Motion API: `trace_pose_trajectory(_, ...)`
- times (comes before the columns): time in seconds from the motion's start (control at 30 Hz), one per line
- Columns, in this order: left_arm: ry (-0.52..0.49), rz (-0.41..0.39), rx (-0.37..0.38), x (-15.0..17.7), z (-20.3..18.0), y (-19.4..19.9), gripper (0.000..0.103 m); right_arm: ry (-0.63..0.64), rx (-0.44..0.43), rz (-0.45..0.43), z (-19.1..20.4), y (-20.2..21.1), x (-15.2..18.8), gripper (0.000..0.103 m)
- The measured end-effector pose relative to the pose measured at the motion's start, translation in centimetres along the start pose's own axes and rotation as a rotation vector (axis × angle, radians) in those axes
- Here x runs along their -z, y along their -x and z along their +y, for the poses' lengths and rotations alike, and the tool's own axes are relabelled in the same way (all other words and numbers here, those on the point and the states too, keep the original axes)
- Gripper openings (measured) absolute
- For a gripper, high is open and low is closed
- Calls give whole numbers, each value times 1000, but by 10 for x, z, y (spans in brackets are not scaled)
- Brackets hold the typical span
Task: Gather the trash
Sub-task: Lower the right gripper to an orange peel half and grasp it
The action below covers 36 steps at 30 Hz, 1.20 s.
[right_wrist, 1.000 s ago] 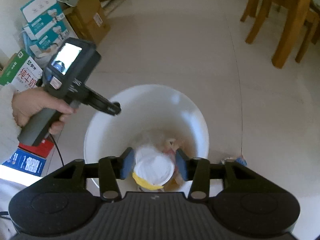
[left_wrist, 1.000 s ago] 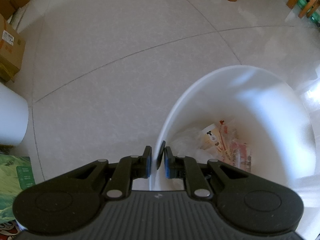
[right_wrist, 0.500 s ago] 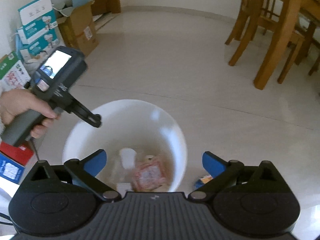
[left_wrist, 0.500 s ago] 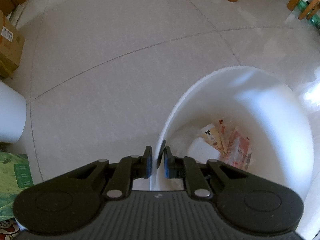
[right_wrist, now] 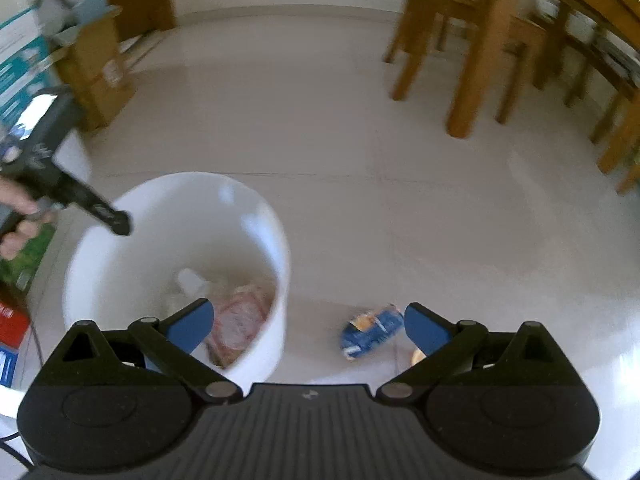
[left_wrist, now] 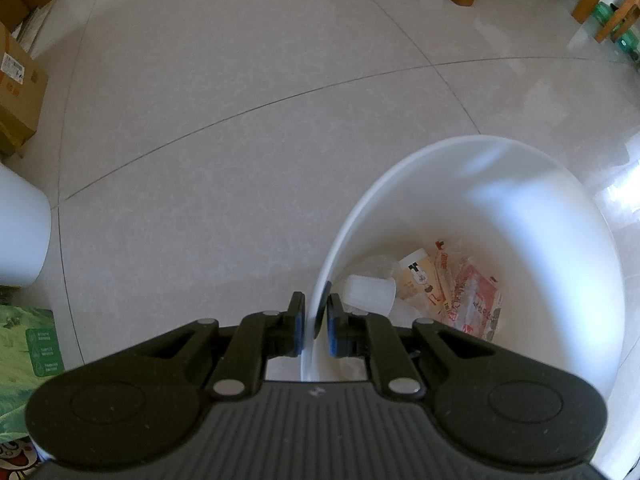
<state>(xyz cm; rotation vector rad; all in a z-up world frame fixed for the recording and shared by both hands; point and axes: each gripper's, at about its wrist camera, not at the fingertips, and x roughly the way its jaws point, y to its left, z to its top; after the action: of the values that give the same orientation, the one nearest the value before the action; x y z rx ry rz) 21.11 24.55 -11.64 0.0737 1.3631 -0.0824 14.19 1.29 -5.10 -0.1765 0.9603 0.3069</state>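
Right wrist view: right gripper (right_wrist: pixel 308 326) spread wide, nothing between its blue pads, crumpled blue snack wrapper (right_wrist: pixel 372 331) lying on the pale tiled floor (right_wrist: pixel 400 208) just beside the round white plastic bin (right_wrist: pixel 276 264); left gripper (left_wrist: pixel 314 320) clamps the bin's rim

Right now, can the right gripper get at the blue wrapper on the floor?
Probably yes: the right gripper is wide open and empty, and the blue wrapper lies on bare floor beside the white bin, nothing between.
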Motion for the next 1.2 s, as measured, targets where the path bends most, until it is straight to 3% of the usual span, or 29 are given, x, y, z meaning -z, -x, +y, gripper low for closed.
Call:
trace_pose_trajectory(0.17, -1, 0, -3, 0, -2, 0, 9, -78, 87, -21, -38, -13, 34, 103)
trace_pose_trajectory(0.27, 0, 1, -4, -1, -3, 0, 9, -132, 86, -29, -62, -30, 64, 103)
trace_pose_trajectory(0.4, -4, 1, -6, -1, -4, 0, 9, -227, 108, 63, -91, -60, 94, 103)
trace_pose_trajectory(0.6, -11, -3, -9, 0, -4, 0, 9, -387, 188, 107, -137, -103, 135, 103)
trace_pose_trajectory(0.77, -11, -9, -17, 0, -4, 1, 9, -364, 310, 143, -159, -143, 162, 103)
trace_pose_trajectory(0.97, -24, -16, -23, 1, -7, 3, 9, -369, 349, 155, -171, -178, 186, 103)
trace_pose_trajectory(1.2, -34, -18, -33, 0, -9, 3, 9, -284, 390, 171, -169, -213, 187, 103)
